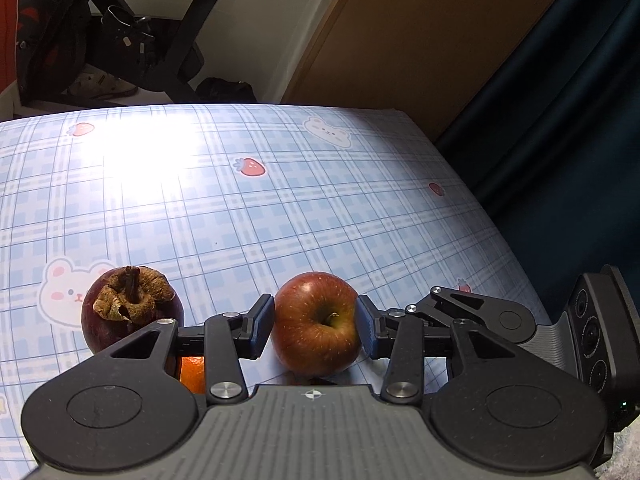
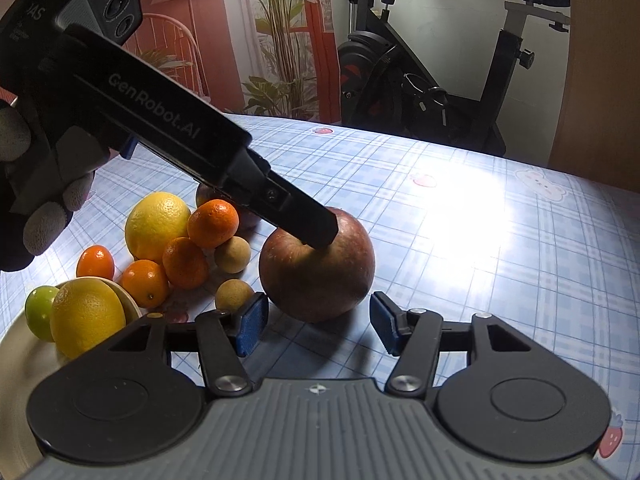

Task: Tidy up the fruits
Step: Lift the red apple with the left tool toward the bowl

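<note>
Left gripper tilted down, pads clamped on the one red apple at table centre, right gripper near it, jaws apart and empty, left heap: two lemons, four oranges, two longans, one mangosteen

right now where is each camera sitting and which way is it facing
Left wrist: rides the left hand-held gripper, looking forward and down across the checked tablecloth; its pads clamp the red apple, a mangosteen alongside.
Right wrist: rides the right hand-held gripper, jaws open before the apple, facing the citrus pile, a plate and a gloved hand.
Shared: the apple, the tablecloth and each other's gripper.
</note>
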{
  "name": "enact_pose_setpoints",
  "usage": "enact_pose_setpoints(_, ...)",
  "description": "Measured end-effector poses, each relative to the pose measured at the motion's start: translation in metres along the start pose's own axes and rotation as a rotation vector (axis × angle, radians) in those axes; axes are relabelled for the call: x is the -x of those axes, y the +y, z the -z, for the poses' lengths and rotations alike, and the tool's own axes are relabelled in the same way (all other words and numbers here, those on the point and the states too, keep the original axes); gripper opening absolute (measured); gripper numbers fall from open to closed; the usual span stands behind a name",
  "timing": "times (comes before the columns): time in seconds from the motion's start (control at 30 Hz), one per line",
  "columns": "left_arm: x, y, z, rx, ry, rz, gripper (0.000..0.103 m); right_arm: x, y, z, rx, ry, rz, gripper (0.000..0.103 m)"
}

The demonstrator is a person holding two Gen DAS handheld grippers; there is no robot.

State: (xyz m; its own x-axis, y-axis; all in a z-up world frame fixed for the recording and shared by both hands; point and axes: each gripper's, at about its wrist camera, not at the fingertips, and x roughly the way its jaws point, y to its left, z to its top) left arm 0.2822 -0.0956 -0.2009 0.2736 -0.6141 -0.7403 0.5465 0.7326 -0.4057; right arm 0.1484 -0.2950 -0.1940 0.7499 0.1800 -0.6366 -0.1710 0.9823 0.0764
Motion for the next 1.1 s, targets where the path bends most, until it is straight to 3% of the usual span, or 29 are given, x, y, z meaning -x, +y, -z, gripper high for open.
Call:
enact_pose_setpoints(0.07,-0.001,0.001,0.000,0.004,-0.001,0.002,0.046,-0.001,-0.001,0.000,-0.002,-0.004,0.005,0.066)
enact_pose_setpoints(0.37,-0.001,-0.008,-0.001,-0.033,0.003,-0.011,0.042,-0.003,0.005,-0.005,0.025,-0.014,0.018,0.065)
enact_pose_setpoints(0.6,0.011,-0.024,0.007,-0.043,0.001,0.005,0.042,0.020,0.013,-0.001,0.023,-0.011,0.027,0.065)
enact_pose_setpoints(0.9,0.064,-0.054,0.029,-0.084,-0.048,-0.008,0.042,0.068,0.046,-0.003,0.019,-0.053,0.010,0.065)
enact_pose_setpoints(1.1,0.112,-0.056,0.061,-0.061,-0.087,-0.034,0.042,0.088,0.086,-0.002,0.051,-0.073,-0.036,0.065)
